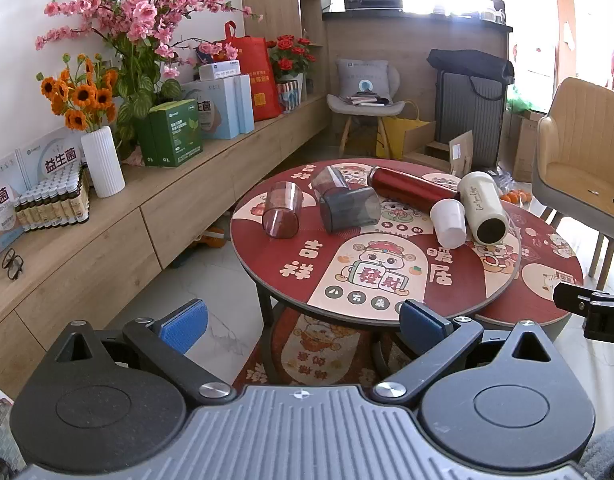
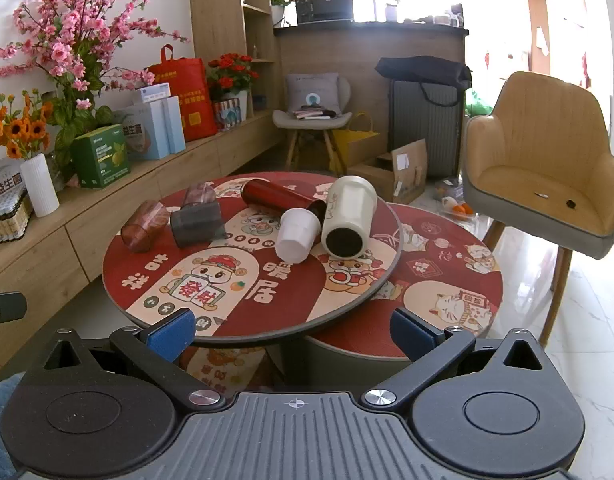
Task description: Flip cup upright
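Several cups lie on their sides on the round red table: a brown clear cup, a grey clear cup, another brown clear cup, a small white cup, a cream tumbler and a red flask. My left gripper is open and empty, short of the table's near edge. My right gripper is open and empty at the near edge.
A lower round red table sits partly under the first at the right. A tan armchair stands at the right. A wooden sideboard with flowers and boxes runs along the left wall. The other gripper's tip shows at the right edge.
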Tool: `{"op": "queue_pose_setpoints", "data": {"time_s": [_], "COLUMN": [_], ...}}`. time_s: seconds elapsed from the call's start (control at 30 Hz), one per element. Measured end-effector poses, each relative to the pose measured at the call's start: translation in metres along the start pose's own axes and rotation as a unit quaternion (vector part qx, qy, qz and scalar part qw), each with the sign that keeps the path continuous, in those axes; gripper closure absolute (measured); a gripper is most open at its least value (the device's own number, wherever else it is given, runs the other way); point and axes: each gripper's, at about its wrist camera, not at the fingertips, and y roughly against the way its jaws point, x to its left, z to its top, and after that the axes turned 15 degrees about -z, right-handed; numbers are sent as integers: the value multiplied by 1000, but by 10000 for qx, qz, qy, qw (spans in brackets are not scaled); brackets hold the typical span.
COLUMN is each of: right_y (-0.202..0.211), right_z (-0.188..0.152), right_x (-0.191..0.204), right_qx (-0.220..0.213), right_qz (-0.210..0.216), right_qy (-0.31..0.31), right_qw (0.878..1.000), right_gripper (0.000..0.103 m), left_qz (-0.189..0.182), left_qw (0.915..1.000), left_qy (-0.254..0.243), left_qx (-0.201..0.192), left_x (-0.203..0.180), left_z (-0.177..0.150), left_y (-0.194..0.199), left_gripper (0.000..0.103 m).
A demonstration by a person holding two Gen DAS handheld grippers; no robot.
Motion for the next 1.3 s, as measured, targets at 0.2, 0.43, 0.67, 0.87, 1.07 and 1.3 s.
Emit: {"op": "queue_pose_setpoints", "data": {"time_s": [0.2, 0.43, 0.67, 0.87, 1.07, 1.3], "right_y": [0, -2, -2, -5, -4, -5], "right_z": [1, -1, 2, -4, 2, 1], "right_x": [0, 0, 0, 3, 0, 1], "right_qx": [9, 24, 37, 58, 97, 123], "right_qz": [2, -14, -17, -37, -35, -34], "right_qy": [-4, -21, -34, -22, -29, -21], "right_qw": [10000, 10000, 10000, 10000, 9999, 9999], "right_gripper": [0, 0, 0, 0, 0, 0], "left_qz": [0, -17, -29, -39, -54, -77], "left_qw": [10000, 10000, 10000, 10000, 10000, 9999], "left_qy": [-2, -17, 2, 2, 23, 12], "left_qx": [4, -1, 21, 31, 45, 74], "left_x": [0, 0, 1, 2, 3, 3], "left_z": [0, -1, -2, -1, -1, 0], "left_y": [0, 0, -2, -2, -1, -3], "left_gripper": [0, 0, 0, 0, 0, 0]}}
